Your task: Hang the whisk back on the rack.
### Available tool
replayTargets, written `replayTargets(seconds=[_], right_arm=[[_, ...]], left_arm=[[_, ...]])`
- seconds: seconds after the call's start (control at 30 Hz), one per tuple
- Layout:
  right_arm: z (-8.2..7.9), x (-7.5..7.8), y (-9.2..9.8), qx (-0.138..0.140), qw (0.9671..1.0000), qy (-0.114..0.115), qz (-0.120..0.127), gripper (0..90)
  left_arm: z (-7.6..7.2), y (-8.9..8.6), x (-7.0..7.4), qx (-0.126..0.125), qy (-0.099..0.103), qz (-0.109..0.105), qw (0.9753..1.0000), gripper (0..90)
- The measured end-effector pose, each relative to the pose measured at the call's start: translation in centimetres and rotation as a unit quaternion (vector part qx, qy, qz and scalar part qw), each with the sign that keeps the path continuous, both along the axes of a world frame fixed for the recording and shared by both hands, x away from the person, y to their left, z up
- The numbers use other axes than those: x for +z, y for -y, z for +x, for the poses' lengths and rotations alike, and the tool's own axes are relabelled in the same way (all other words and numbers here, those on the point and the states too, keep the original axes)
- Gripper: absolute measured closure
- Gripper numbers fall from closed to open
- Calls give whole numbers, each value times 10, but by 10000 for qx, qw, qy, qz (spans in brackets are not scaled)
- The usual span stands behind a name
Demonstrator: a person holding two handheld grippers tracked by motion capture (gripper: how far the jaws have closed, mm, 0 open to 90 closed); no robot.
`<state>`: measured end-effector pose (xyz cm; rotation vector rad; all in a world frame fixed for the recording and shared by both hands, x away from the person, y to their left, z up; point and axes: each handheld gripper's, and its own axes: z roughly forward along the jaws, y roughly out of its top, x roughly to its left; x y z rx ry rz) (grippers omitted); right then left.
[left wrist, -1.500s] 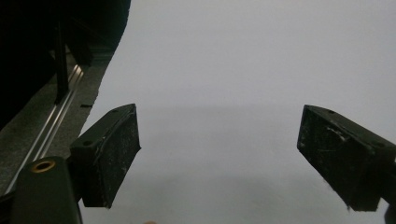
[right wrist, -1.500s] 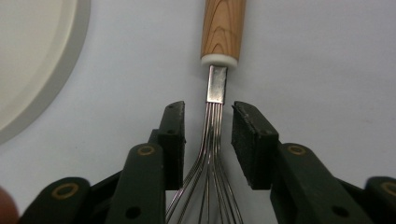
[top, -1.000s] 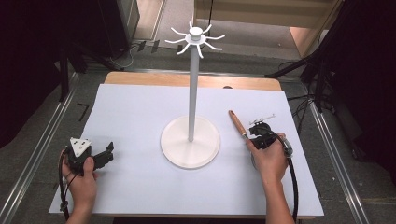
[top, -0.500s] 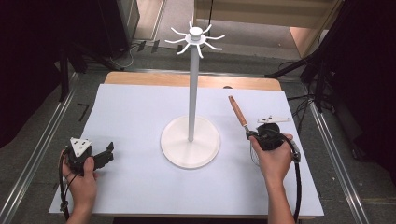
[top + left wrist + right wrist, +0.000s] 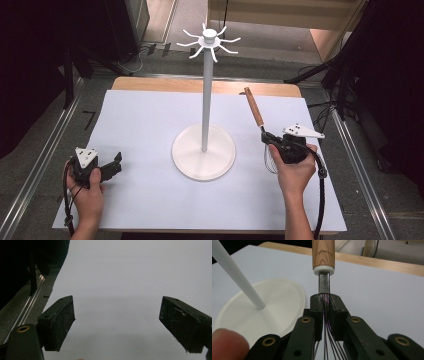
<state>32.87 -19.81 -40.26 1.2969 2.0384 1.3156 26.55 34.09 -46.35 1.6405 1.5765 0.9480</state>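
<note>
A whisk with a wooden handle (image 5: 253, 106) and thin wire loops (image 5: 268, 159) is held above the table's right side. My right gripper (image 5: 264, 134) is shut on the wires just below the handle, which points up and away. In the right gripper view the jaws pinch the wires (image 5: 325, 302) under the handle (image 5: 323, 253). A white stand (image 5: 206, 90) with a round base (image 5: 203, 151) and hooks (image 5: 210, 42) at its top rises mid-table. My left gripper (image 5: 117, 163) rests open at the front left, nothing between its pads (image 5: 60, 322).
A white sheet (image 5: 145, 125) covers the table, with a wooden edge (image 5: 160, 84) along the back. Metal rails (image 5: 42, 160) run down both sides. Dark equipment and cables stand beyond the table's far corners.
My right gripper has tilted the whisk more upright and drifted slightly right and nearer the person; its grey plate now faces up. The left gripper has stayed still.
</note>
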Motion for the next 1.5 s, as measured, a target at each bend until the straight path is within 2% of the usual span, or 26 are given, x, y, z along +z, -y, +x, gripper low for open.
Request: replayTargets(seconds=[0.33,0.73,0.83,0.9,1.2,1.5], right_arm=[[-7,6,0,60,9992,322,229,840],[-17,15,-3,126,9959,781,440,840],[-19,18,-3,158,9941,910,565,840],[-20,19,-3,162,9939,932,574,840],[-27,27,-5,308,9888,1248,759,840],[-32,34,-8,334,9851,1491,790,840]], left_arm=[[0,0,0,0,-1,3,10000,139],[0,0,0,0,-1,4,10000,139],[0,0,0,-1,-2,4,10000,139],[0,0,0,-1,-1,5,10000,139],[0,0,0,-1,0,4,10000,139],[0,0,0,-8,-2,15,10000,140]])
